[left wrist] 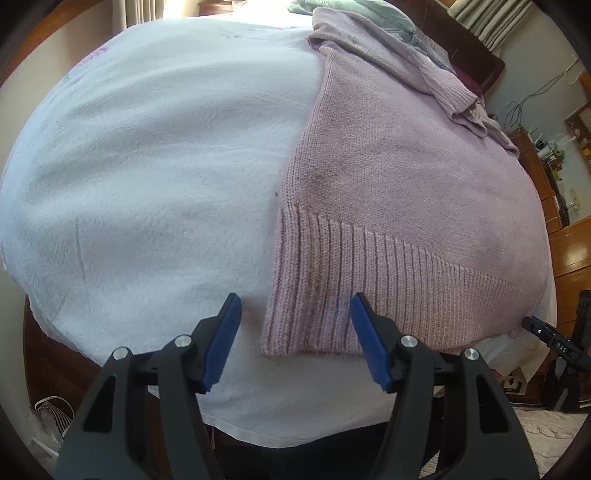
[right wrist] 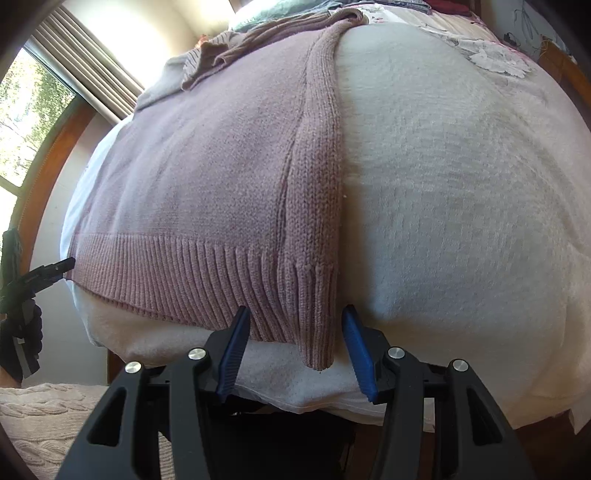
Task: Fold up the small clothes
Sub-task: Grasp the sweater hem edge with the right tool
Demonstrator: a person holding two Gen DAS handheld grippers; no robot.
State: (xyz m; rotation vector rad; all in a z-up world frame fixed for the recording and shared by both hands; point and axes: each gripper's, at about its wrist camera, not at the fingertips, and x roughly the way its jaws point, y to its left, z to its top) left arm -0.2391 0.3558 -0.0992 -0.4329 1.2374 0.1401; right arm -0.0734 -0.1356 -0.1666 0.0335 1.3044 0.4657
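Note:
A pale pink knitted sweater (left wrist: pixel 406 184) lies flat on a white blanket (left wrist: pixel 147 166), ribbed hem toward me. My left gripper (left wrist: pixel 295 301) is open, its blue fingers either side of the hem's left corner, which lies just beyond the tips. In the right wrist view the same sweater (right wrist: pixel 203 177) has a sleeve folded along its right edge, and its cuff (right wrist: pixel 317 332) hangs over the blanket's front edge. My right gripper (right wrist: pixel 295 314) is open and straddles that cuff and hem corner. The other gripper's tip (left wrist: pixel 543 332) shows at the right edge of the left wrist view.
More clothes, grey-green and dark red, are heaped at the far end (left wrist: pixel 369 14). The white blanket (right wrist: pixel 461 184) covers a raised surface with a wooden frame (right wrist: pixel 48 162). A window with blinds (right wrist: pixel 33 99) is at left, wooden furniture (left wrist: pixel 569 240) at right, a knitted rug (right wrist: pixel 40 413) below.

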